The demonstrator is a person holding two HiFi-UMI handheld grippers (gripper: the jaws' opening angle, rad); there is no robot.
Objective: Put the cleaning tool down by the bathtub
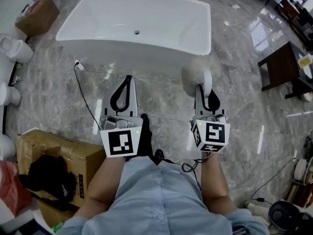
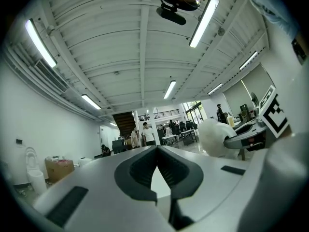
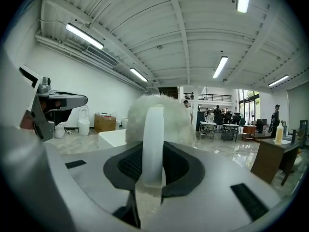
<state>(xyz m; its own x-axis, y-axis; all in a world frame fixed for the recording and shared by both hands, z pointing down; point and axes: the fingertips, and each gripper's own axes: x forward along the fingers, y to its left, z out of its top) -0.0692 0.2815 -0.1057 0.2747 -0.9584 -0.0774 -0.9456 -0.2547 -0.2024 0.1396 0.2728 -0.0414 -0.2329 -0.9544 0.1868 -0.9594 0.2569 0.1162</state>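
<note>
A white bathtub (image 1: 137,58) stands on the marble floor ahead of me. The cleaning tool (image 1: 194,71) is a fluffy white duster head on a white handle. My right gripper (image 1: 205,90) is shut on that handle, holding the tool upright in the air just short of the tub's near right corner. In the right gripper view the handle (image 3: 153,129) stands clamped between the dark pads, with the fluffy head (image 3: 171,117) above it and the tub (image 3: 113,138) behind. My left gripper (image 1: 128,78) is shut and empty, level with the right one; its tips (image 2: 157,149) meet.
An open cardboard box (image 1: 73,153) with a black bundle sits at my left. Toilets (image 1: 14,48) and a brown box (image 1: 36,16) line the left side. A dark wooden table (image 1: 281,65) stands at right. A black cable (image 1: 85,99) runs across the floor from the tub.
</note>
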